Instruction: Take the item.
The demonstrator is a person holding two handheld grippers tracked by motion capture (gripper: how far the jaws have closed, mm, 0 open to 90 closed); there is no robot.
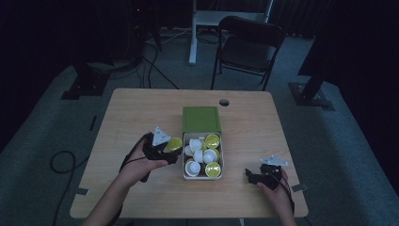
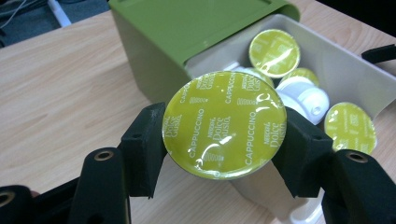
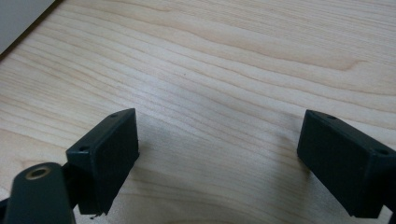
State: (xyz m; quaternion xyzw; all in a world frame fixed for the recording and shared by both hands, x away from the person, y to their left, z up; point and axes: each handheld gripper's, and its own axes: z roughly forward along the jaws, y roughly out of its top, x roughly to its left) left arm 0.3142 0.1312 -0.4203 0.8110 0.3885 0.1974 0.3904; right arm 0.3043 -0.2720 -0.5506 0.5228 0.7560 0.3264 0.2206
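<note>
Though dim from the high view: left tool (image 1: 165,149) closed on a green-lidded coffee capsule (image 1: 174,143), just left of the open capsule box (image 1: 202,119) on the surface (image 1: 131,113); more capsules (image 1: 212,141) lying loose inside the box; right tool (image 1: 261,175) resting well right of the box, holding nothing

From the left gripper view: capsule (image 2: 224,125) pinched at its rim by both jaws, foil lid facing the camera, hovering beside the box's near wall (image 2: 154,65). Probably light and stiff at the rim, foil thin and easy to dent, glossy plastic likely slippery. Best held across the rim, as now, never by pressing the foil

From the right gripper view: jaws spread wide over bare surface (image 3: 224,60), nothing between them
</note>
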